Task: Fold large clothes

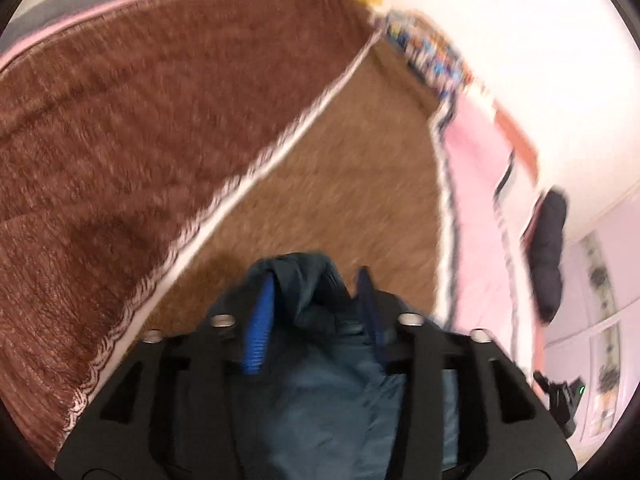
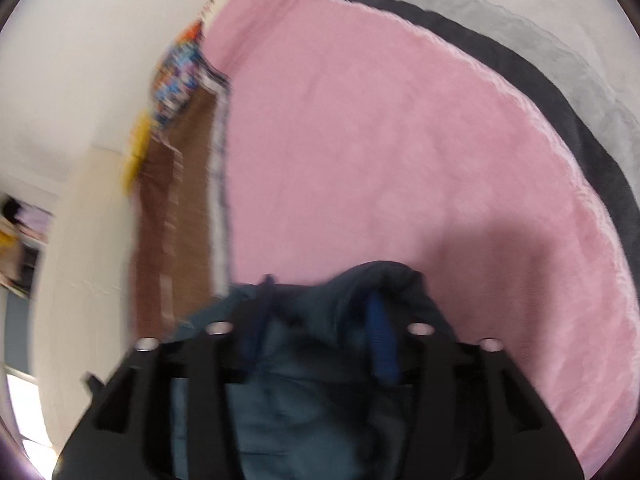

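Note:
A dark teal garment (image 1: 320, 380) is bunched between the blue fingers of my left gripper (image 1: 316, 300), which is shut on it and holds it above a brown blanket (image 1: 140, 128). In the right wrist view the same teal garment (image 2: 312, 392) is gripped by my right gripper (image 2: 324, 312), shut on a fold of it, above a pink blanket (image 2: 400, 160). The cloth hangs back under both grippers and hides their lower parts. Both views are motion-blurred.
A tan-brown blanket (image 1: 332, 184) with a white edge lies beside the brown one. The pink blanket (image 1: 476, 184) shows at the right. A grey and black cover (image 2: 560, 80) borders the pink one. White wall (image 2: 80, 80) and colourful items (image 2: 180, 76) lie beyond.

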`<state>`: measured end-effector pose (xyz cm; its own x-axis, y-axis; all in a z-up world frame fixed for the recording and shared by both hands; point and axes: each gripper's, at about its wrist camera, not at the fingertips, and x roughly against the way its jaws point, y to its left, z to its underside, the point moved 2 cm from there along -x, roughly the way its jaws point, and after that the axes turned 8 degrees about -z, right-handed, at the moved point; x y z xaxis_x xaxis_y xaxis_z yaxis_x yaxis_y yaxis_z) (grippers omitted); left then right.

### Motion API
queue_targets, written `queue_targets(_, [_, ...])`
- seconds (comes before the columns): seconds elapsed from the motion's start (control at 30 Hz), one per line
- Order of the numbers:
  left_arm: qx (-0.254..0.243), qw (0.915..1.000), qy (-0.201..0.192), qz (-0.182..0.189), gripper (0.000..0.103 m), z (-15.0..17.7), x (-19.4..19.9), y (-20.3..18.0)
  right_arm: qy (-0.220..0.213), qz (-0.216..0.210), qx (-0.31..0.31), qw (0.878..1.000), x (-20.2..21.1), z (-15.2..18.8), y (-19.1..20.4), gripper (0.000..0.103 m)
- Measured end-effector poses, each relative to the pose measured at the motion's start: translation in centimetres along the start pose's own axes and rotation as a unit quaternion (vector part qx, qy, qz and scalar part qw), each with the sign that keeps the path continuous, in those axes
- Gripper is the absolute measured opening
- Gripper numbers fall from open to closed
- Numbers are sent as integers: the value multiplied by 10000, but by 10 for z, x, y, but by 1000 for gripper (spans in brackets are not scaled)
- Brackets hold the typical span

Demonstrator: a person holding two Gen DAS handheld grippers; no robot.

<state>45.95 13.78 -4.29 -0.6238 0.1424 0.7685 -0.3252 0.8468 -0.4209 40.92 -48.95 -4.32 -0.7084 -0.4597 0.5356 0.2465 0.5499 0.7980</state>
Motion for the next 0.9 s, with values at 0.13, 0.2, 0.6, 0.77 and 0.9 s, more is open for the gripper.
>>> queue_targets(0.13, [-78,9992,-392,-9,57,-10,25,-3,-379,-77,124,9992,21,-2,13,76])
queue_targets(0.2, [-206,9990,-375,93,57,-7,33,-7,-424,61,303,9986,26,3,19,75])
queue_targets(0.6, [-2182,9722,444,-722,14,71,-14,-41,641,1459,1683,9728,-29,76,14,9])
queue_targets(0.77, [-1949,9729,608,-1082,14,66,-43,-25,665,1868,1554,9677,-52,66,-4,7])
queue_targets(0.9, [-1867,9734,692,-1136,14,68,-55,-16,688,1913,1457,9682,-61,64,-15,4])
